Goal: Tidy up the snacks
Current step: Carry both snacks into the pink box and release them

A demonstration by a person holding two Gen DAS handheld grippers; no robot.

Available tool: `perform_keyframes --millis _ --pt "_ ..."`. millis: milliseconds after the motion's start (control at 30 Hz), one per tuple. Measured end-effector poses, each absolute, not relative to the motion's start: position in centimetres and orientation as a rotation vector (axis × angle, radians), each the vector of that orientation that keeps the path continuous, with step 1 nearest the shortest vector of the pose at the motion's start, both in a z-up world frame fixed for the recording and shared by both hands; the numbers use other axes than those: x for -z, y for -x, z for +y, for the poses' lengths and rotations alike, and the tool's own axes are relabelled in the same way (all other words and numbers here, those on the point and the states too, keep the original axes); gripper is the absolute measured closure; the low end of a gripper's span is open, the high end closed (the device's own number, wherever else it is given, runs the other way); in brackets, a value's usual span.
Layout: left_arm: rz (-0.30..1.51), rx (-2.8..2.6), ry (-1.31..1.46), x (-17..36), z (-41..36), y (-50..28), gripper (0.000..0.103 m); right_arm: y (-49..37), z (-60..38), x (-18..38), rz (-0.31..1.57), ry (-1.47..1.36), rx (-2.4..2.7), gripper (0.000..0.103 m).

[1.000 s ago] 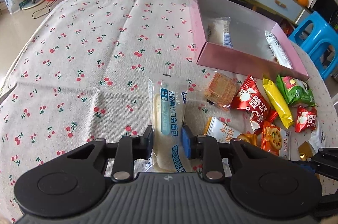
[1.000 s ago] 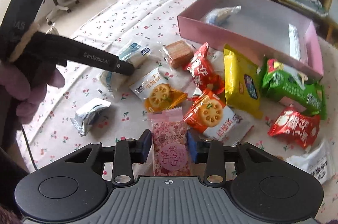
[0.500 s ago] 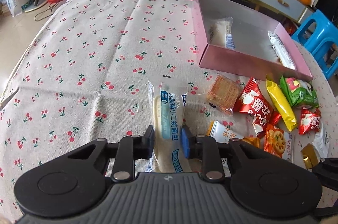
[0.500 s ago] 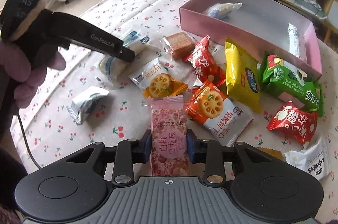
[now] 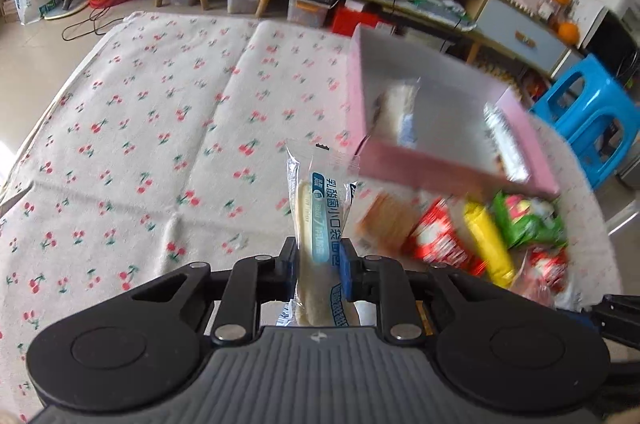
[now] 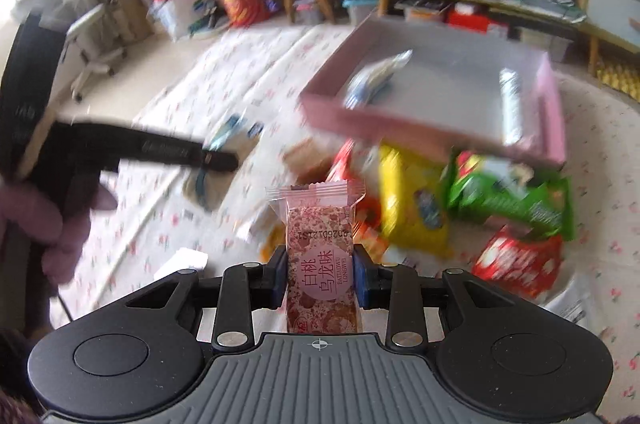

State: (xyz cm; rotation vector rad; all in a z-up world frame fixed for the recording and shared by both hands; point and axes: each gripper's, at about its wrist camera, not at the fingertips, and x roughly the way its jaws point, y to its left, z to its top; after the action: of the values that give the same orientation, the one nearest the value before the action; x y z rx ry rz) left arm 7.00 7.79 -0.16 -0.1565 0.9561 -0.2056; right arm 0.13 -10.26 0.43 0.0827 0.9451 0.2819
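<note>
Both your jaws are clamped tight: your left gripper (image 5: 319, 262) pinches the clear-wrapped bread roll (image 5: 318, 220) above the cherry-print cloth (image 5: 120, 127), and your right gripper (image 6: 320, 278) pinches the pink snack bar (image 6: 320, 264) above the loose snacks, short of the pink box (image 6: 400, 121).

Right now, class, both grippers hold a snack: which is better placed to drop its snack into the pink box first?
Probably left: its bread pack already sits beside the pink box wall.
</note>
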Motion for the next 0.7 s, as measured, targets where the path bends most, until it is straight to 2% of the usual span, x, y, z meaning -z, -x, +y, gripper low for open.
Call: perform_keyframes --millis 400,700 --pt "0.888 0.378 0.185 -3.6 2.4 -11.7 0.085 -7.7 -16.8 -3.9 0.860 -0.303 -0.139 0.071" --pt "0.880 0.472 0.243 -1.1 0.1 -15.5 0.085 -12.4 -19.8 -2.9 0.769 -0.426 -0.097 0.071"
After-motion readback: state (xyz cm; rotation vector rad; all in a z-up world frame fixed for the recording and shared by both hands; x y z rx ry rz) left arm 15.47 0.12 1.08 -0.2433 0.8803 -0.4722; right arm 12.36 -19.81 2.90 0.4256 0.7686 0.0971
